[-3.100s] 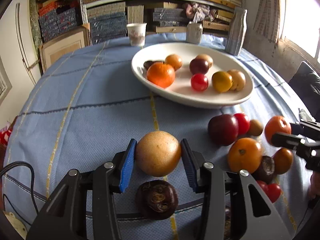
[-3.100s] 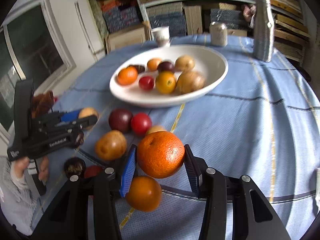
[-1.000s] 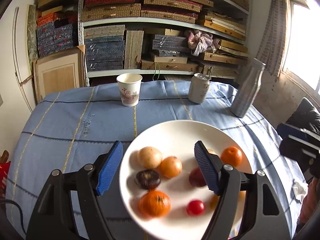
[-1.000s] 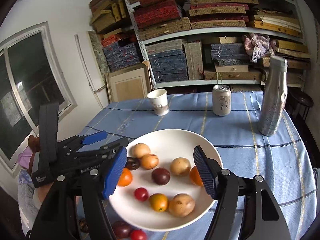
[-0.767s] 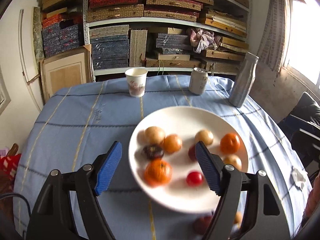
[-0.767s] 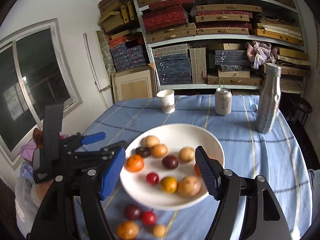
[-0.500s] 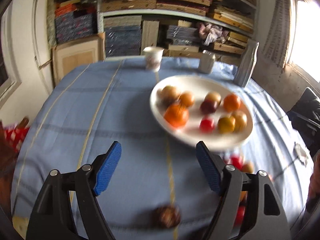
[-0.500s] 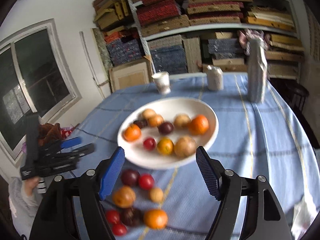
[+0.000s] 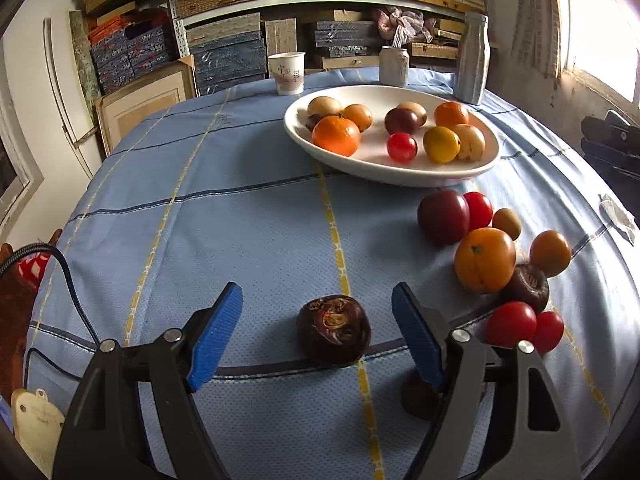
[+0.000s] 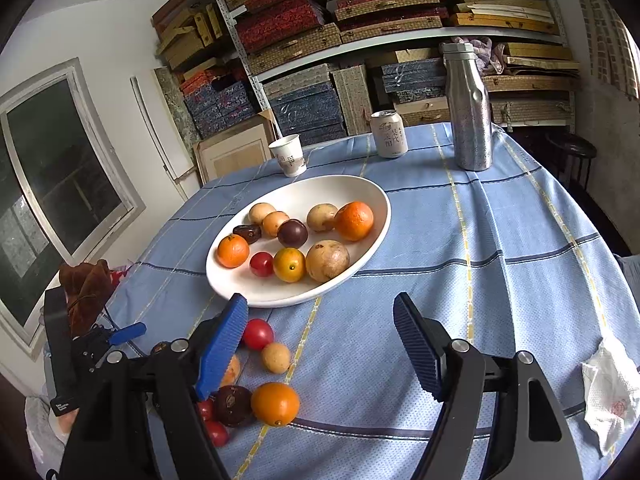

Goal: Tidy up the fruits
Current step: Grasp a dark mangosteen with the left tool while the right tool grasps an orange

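A white oval plate (image 9: 400,174) (image 10: 356,268) holds several fruits: oranges, a red tomato, brown and dark round fruits. My left gripper (image 9: 318,332) is open low over the blue tablecloth, with a dark brown wrinkled fruit (image 9: 334,329) between its fingers, untouched. A cluster of loose fruits lies to its right: a dark red plum (image 9: 443,216), an orange (image 9: 485,259), red tomatoes (image 9: 510,324). My right gripper (image 10: 320,338) is open and empty above the cloth in front of the plate; loose fruits, among them an orange (image 10: 275,404), lie at its lower left.
A paper cup (image 10: 289,156), a drink can (image 10: 388,134) and a silver bottle (image 10: 468,108) stand behind the plate. A crumpled tissue (image 10: 608,392) lies at the right table edge. Shelves of boxes fill the back wall. A window (image 10: 48,176) is at left.
Both grippers dropped their fruits into the plate, opened, and pulled back. My left gripper has come down low around the dark brown fruit; my right has backed off toward the loose fruits.
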{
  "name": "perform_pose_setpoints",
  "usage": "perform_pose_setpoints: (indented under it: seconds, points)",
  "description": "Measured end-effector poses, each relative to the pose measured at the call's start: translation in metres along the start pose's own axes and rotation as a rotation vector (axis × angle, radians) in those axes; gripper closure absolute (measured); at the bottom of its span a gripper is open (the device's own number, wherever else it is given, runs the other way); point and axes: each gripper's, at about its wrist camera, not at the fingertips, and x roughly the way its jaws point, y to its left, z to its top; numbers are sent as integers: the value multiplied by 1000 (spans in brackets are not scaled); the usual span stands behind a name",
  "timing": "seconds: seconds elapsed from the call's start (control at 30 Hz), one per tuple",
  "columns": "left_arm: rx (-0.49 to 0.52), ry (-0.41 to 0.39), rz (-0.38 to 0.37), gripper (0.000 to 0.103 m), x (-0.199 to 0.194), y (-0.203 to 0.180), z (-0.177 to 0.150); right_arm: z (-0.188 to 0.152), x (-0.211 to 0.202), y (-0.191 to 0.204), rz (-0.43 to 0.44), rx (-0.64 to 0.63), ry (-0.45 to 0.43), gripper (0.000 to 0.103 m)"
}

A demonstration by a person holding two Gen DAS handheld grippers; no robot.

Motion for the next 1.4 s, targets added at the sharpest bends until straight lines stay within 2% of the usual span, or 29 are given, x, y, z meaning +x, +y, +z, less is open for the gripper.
perform_pose_setpoints:
  seconds: [0.1,0.13,0.2,0.37,0.4,0.47,0.67,0.73,0.9,1.0,1.1,1.4]
  points:
    - [-18,21,-5,28,3,4,0,0,1,0,0,2,3,25]
    - [-15,33,-8,28,5,3,-1,0,1,0,-2,2,3,20]
    - [-4,47,-12,28,8,1,0,0,-1,0,-12,1,-7,17]
    - [-12,71,-18,28,13,3,0,0,-1,0,-10,-4,-6,17]
    - [-17,79,-21,30,15,3,0,0,0,-1,-11,-4,-2,17]
    - [-26,98,-33,45,19,5,0,0,2,-2,-14,-3,4,17]
    - [-23,96,-51,55,20,5,-1,-1,3,-3,-21,-5,9,17]
    - [-16,93,-62,63,19,3,-1,-3,2,-4,-24,-4,9,17]
    - [-22,90,-60,63,19,4,-1,-15,-4,-7,-25,3,19,17]
    - [-67,55,-24,63,14,14,2,-26,-6,-3,-20,-24,39,17]
    - [-100,57,-6,63,16,23,3,-37,-3,5,-17,-70,71,17]
    - [-75,70,-6,63,19,20,2,-61,24,46,-16,-245,181,34]
